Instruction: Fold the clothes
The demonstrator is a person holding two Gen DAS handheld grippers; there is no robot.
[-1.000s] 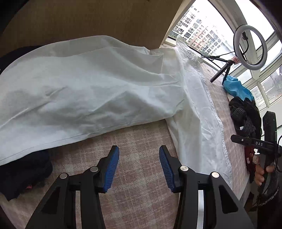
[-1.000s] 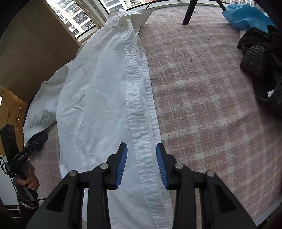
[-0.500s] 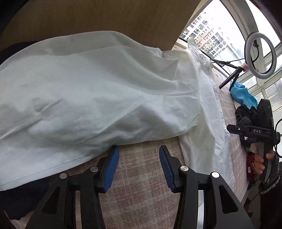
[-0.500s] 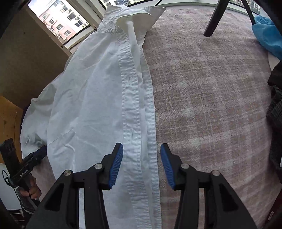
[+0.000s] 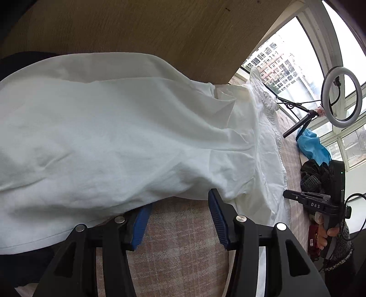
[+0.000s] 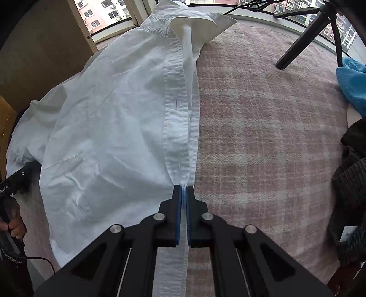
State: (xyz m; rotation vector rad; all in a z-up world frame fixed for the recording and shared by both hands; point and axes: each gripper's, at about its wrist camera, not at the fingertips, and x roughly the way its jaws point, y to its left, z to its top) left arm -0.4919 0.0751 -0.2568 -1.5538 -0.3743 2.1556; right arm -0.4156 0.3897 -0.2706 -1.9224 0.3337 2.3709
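Observation:
A white button-up shirt [image 6: 109,128] lies on a pink plaid cloth, collar [image 6: 183,20] toward the window. My right gripper [image 6: 184,189] is shut on the shirt's button placket [image 6: 178,137], pinching it into a ridge. In the left wrist view the shirt's sleeve [image 5: 114,141] spreads wide across the frame. My left gripper [image 5: 178,205] is open at the sleeve's lower edge; the cloth drapes over its left fingertip [image 5: 141,217], and the right fingertip [image 5: 215,205] touches the hem.
A ring light [image 5: 340,96] on a tripod [image 6: 302,38] stands by the window. A blue cloth [image 6: 352,84] and a dark garment pile [image 6: 350,182] lie at the right edge. A wooden panel [image 5: 137,27] rises behind the sleeve. Dark fabric [image 5: 20,265] lies lower left.
My right gripper has moved up along the placket and shut on it. My left gripper has moved forward until the sleeve's edge reached its open fingers.

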